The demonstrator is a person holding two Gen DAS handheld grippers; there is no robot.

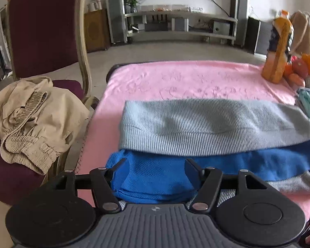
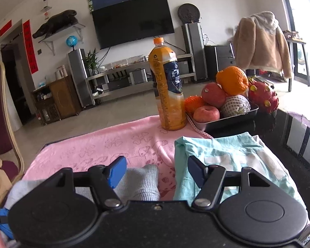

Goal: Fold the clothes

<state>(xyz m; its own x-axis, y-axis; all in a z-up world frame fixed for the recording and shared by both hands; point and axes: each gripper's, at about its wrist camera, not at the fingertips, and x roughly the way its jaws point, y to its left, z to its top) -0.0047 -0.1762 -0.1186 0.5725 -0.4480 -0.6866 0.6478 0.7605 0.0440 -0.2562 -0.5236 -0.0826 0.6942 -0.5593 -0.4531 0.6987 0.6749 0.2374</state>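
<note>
A grey and blue ribbed knit garment (image 1: 206, 128) lies folded across the pink towel (image 1: 175, 78), grey band on top, blue part nearest me. My left gripper (image 1: 155, 165) stands open just above the blue part, with cloth showing between its fingers but not pinched. In the right wrist view the grey end of that garment (image 2: 142, 181) lies under my open right gripper (image 2: 157, 169). A folded mint-green garment (image 2: 237, 161) sits just right of it, partly under the right finger (image 2: 196, 171).
Beige trousers (image 1: 31, 119) are heaped on a maroon chair (image 1: 43, 24) to the left. An orange drink bottle (image 2: 167, 86) and a black tray of fruit (image 2: 225, 122) stand at the table's far right. The dark table edge (image 2: 289, 144) runs along the right.
</note>
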